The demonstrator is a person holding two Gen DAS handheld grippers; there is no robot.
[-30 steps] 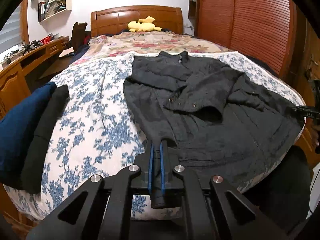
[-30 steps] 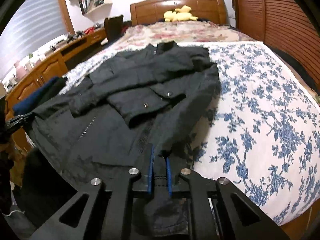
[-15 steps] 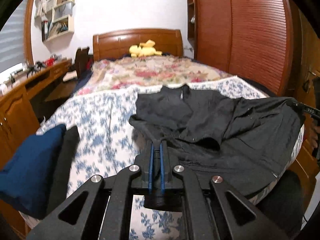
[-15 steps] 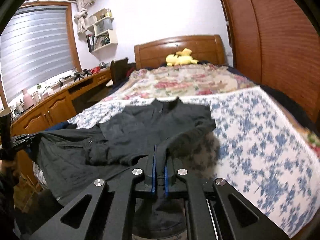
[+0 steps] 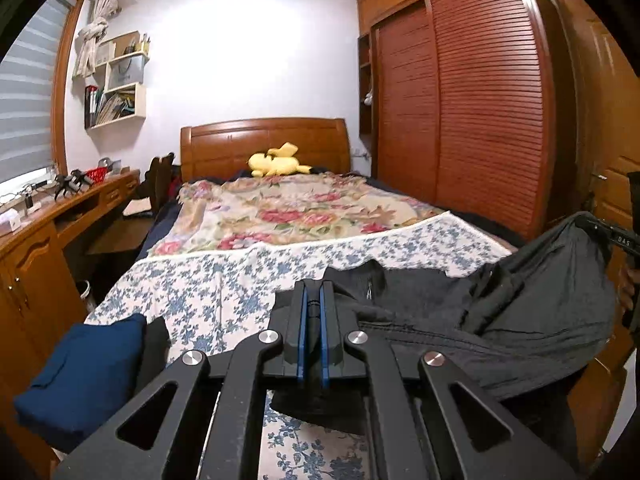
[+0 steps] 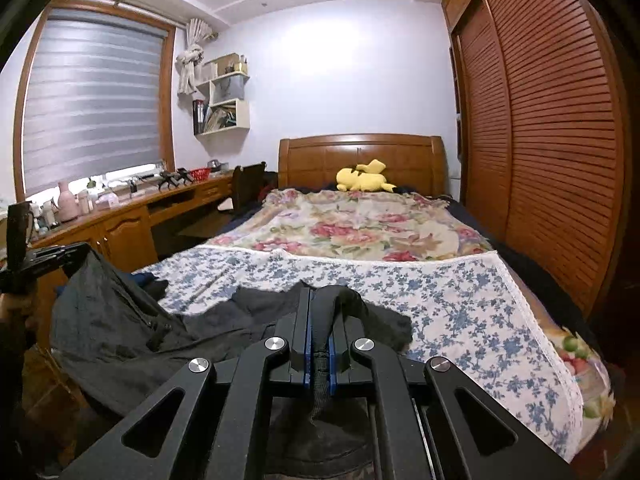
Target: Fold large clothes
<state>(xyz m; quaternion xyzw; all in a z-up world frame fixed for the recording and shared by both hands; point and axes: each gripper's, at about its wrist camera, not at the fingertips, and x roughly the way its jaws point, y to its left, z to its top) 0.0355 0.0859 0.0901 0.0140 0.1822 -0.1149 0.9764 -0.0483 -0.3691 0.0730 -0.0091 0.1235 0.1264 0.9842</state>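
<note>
**Black jacket held up by two corners over the bed**

A bedroom with pale walls, a wooden headboard (image 5: 264, 140) and a louvred wooden wardrobe (image 5: 480, 112) along one side. The bed (image 6: 460, 300) carries a blue-flowered sheet near the foot and a red-flowered cover further up; a yellow plush toy (image 5: 278, 162) lies by the headboard. A wooden desk (image 6: 128, 220) runs under the window with its grey blind (image 6: 88, 108), and wall shelves (image 5: 116, 84) hold books and folders.

The black jacket (image 5: 520, 320) is lifted at its lower edge, while its collar end rests on the blue-flowered sheet. The left gripper (image 5: 313, 312) has its jaws pressed together on a bunch of the jacket's dark fabric, which hangs below the fingers. The right gripper (image 6: 320, 320) is likewise clamped on a fold of the jacket, a roll of cloth arching out above its blue pads (image 6: 307, 344). Between the two, the fabric sags in a slack curve.

A folded navy garment (image 5: 84, 376) sits at the near corner of the bed, with a dark item just beside it. A hand shows at the edge of each view, gripping the other tool's handle.
</note>
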